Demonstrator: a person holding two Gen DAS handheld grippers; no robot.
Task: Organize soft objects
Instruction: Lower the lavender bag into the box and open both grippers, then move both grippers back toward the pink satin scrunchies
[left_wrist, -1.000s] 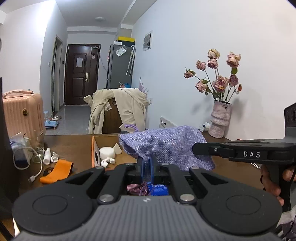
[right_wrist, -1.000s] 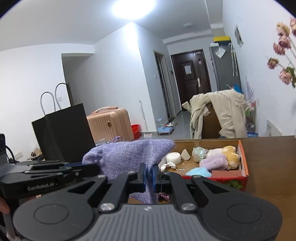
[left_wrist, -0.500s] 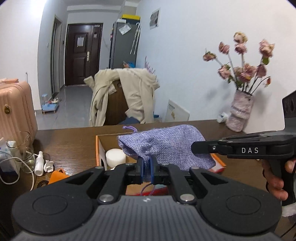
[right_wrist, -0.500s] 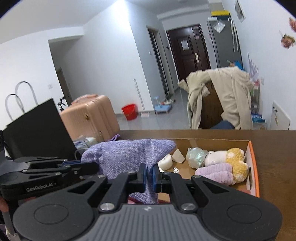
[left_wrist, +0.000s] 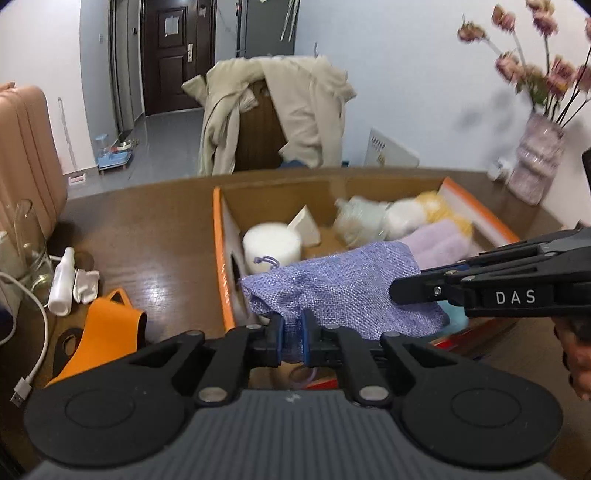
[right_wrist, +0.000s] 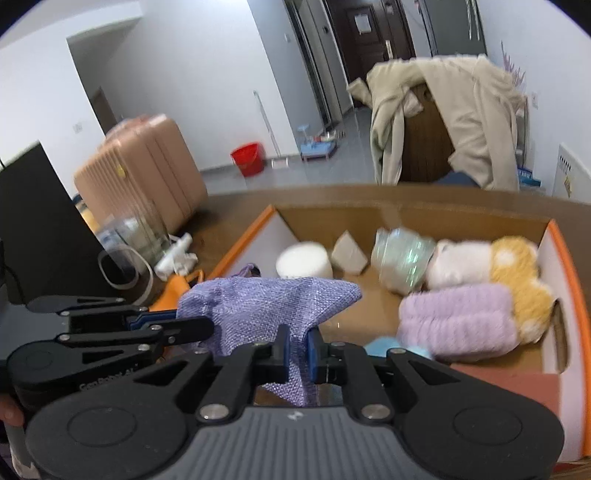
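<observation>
The purple bag is hanging over the near side of the box, stretched between the two grippers. The left gripper is pinching its string end and the right gripper is pinching the other end, but both are starting to let go. The bag's long side is running left to right, with its mouth pointing left. The box is lying just under it.
</observation>
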